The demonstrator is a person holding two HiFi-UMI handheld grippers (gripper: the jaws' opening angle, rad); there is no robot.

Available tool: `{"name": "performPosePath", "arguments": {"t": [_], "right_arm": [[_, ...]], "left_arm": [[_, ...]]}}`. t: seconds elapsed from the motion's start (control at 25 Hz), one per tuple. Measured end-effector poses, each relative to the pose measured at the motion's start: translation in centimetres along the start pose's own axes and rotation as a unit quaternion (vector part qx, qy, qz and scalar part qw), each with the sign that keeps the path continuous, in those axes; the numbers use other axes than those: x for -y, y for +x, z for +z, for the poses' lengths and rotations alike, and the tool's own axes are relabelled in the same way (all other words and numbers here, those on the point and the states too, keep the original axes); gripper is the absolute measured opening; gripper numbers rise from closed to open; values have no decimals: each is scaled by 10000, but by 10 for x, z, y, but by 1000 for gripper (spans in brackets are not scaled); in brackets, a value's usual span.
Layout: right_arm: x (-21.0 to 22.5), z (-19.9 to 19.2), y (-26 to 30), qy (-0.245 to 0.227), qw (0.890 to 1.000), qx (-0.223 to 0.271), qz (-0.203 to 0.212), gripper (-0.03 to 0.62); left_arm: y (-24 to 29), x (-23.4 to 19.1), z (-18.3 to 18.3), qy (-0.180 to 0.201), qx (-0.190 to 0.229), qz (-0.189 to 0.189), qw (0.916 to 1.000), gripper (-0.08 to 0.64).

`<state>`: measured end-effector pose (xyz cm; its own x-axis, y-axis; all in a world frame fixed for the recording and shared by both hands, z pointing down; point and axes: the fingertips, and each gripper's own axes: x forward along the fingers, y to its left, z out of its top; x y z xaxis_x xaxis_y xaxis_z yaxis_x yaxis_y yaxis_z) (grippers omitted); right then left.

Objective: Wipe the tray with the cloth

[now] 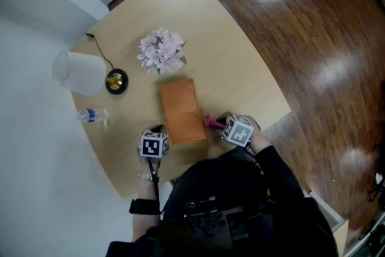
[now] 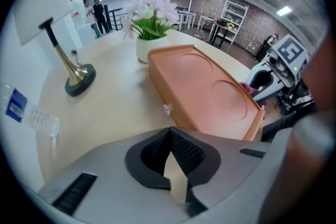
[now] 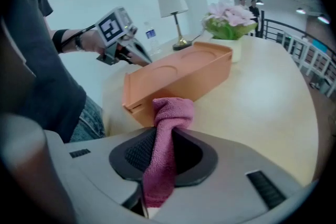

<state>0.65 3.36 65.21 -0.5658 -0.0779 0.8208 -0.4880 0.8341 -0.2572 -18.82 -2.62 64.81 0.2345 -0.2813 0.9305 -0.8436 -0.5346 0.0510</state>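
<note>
My right gripper (image 3: 165, 131) is pinching the pink cloth (image 3: 167, 113), beside the tray (image 1: 180, 108) at its lower-right corner, mid-frame in the head view. My left gripper (image 2: 169, 131) is pressed together with nothing in it, at the tray's lower-left corner. The table (image 1: 240, 69) is bare right of the tray. Flowers (image 1: 161, 51) sit near its top end. The table edge is close below both grippers. The bottle (image 1: 93, 115) has a blue label, unreadable.

no readable text, labels or numbers

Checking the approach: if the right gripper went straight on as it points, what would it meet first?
Probably the tray: the cloth held in the right gripper points at its near end wall, though depth is unclear.
</note>
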Motion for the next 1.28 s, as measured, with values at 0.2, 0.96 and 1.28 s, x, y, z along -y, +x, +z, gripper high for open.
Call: {"name": "performPosePath", "arguments": {"t": [0.2, 0.96, 1.28], "right_arm": [[77, 32, -14, 223, 9959, 340, -808, 94], [105, 93, 14, -1142, 9916, 234, -558, 95], [8, 35, 15, -1299, 9914, -11, 148, 95]], "left_arm": [[-35, 21, 60, 427, 687, -83, 9967, 0], [11, 68, 78, 396, -4, -861, 9955, 2], [10, 69, 82, 546, 130, -874, 9946, 2]]}}
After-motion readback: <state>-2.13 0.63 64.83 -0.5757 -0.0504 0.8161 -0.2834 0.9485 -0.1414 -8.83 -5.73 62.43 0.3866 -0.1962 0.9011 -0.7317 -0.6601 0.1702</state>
